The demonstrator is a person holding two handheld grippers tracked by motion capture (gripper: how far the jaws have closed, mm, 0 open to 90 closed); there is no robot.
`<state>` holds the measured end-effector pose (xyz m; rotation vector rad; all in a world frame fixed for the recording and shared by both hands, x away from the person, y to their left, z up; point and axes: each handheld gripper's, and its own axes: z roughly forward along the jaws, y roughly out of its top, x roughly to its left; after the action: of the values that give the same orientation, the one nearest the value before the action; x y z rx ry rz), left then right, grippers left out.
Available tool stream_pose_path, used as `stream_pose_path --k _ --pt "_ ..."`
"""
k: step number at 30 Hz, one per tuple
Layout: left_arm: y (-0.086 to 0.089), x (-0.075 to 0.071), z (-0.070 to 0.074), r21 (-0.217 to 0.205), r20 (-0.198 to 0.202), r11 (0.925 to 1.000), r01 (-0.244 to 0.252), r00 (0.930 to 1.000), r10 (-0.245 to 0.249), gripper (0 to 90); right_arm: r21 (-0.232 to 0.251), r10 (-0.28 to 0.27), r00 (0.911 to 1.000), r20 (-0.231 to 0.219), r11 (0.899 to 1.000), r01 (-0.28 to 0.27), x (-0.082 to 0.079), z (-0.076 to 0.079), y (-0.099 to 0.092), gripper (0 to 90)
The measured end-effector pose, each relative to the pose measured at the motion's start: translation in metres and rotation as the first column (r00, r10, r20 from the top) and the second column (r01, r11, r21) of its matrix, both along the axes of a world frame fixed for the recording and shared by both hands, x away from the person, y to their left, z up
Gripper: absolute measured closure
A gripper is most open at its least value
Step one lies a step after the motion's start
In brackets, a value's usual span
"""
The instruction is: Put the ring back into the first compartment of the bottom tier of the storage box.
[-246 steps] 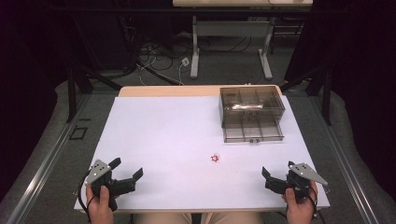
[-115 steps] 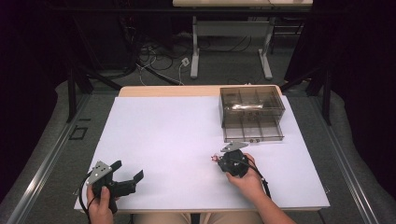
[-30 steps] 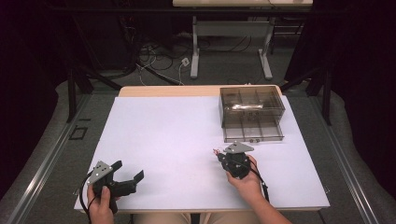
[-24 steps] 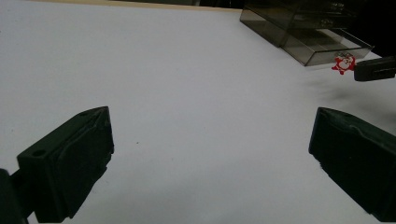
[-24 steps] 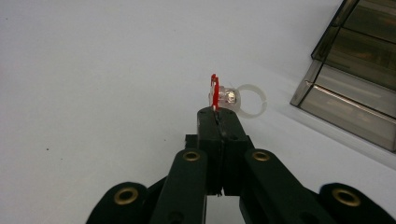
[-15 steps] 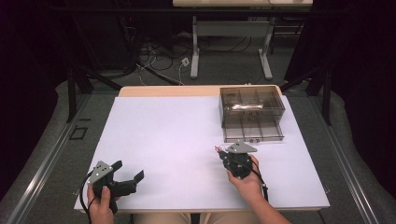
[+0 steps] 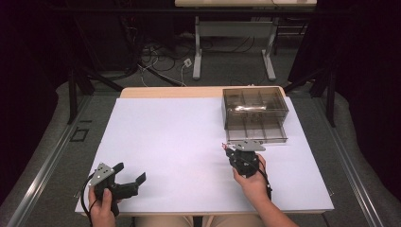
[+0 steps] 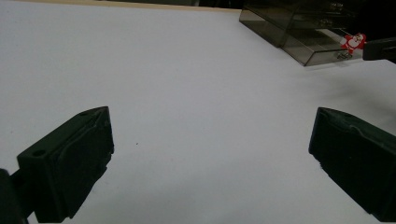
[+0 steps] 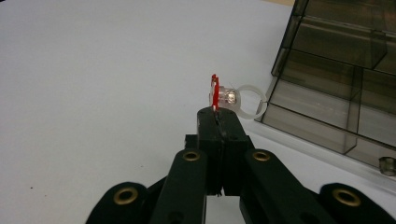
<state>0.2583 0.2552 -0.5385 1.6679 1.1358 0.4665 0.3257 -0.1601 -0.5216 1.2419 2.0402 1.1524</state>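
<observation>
Just before the smoked organizer box (image 9: pixel 345 84), your right tool (image 9: pixel 217 114) pinching the Santa ring (image 9: pixel 224 97); your left tool (image 7: pixel 127 182) spread.

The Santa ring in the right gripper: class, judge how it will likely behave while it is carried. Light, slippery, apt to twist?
The Santa ring looks small and thin beside the right gripper, so probably very light. Only the flat red edge is pinched, so it may pivot or slip. Its clear plastic loop seems stiff but thin, perhaps breakable.

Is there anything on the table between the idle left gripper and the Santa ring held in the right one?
No: bare white tabletop runs from the left gripper to the Santa ring, as the left gripper view shows.
</observation>
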Motion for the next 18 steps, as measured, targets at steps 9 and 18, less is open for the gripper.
stream_pose_path --k 9,18 --pt "0.000 0.000 0.000 0.000 0.001 1.0000 0.001 1.0000 -0.001 0.1 0.013 -0.015 0.9999 0.006 1.000 0.015 0.004 0.008 -0.004 89.7" --pt "0.000 0.000 0.000 0.000 0.000 1.0000 0.001 1.0000 -0.001 0.1 0.013 -0.029 0.9995 0.012 1.000 0.028 0.012 0.021 -0.010 89.7"
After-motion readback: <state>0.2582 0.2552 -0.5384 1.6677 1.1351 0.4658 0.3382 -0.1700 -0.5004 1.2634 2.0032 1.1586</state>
